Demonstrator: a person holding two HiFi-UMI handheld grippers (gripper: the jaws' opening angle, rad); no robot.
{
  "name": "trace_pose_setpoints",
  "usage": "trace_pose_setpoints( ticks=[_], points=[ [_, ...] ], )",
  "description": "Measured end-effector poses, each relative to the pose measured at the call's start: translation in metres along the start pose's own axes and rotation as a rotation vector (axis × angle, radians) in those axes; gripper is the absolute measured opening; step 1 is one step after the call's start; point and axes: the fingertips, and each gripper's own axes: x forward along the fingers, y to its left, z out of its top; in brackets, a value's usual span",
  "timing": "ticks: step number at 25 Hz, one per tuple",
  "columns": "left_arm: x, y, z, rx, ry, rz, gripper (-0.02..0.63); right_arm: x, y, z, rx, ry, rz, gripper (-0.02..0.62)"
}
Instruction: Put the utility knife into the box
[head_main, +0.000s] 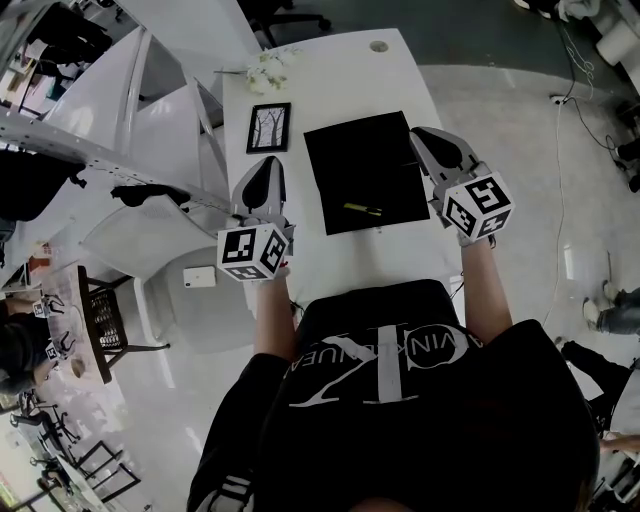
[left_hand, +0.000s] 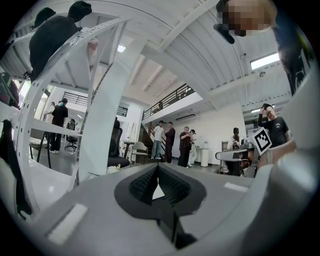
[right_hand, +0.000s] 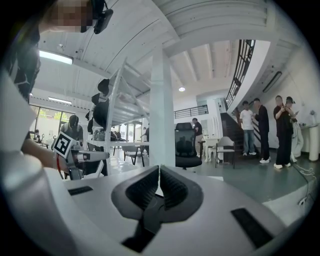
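Observation:
A small yellow-green utility knife (head_main: 362, 209) lies on the near part of a black square box (head_main: 365, 160) on the white table (head_main: 330, 70); from above I cannot tell how deep the box is. My left gripper (head_main: 268, 162) is left of the box, over the table's left edge, jaws closed with nothing between them (left_hand: 158, 167). My right gripper (head_main: 420, 133) is at the box's right edge, also closed and empty (right_hand: 159, 170). Both gripper views look out level across the room, and neither shows the knife or the box.
A framed picture (head_main: 268, 127) lies left of the box, with a small bunch of pale flowers (head_main: 265, 72) beyond it. A round cable hole (head_main: 378, 46) is at the table's far end. A white chair (head_main: 160, 240) and white shelving (head_main: 120, 100) stand to the left. Several people stand far off.

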Motion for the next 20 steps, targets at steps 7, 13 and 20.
trace_pose_setpoints(
  ticks=[7,13,20],
  points=[
    [0.001,0.001,0.0,-0.002,0.003,-0.006,0.012,-0.003,-0.002,0.002,-0.005,-0.007,-0.019,0.02],
    [0.002,-0.002,0.001,-0.003,0.0,-0.012,0.012,-0.008,-0.006,0.007,-0.016,-0.031,-0.056,0.02],
    [0.001,-0.002,0.003,0.015,-0.006,-0.01,0.012,-0.013,-0.013,0.012,-0.008,-0.08,-0.106,0.02]
  ],
)
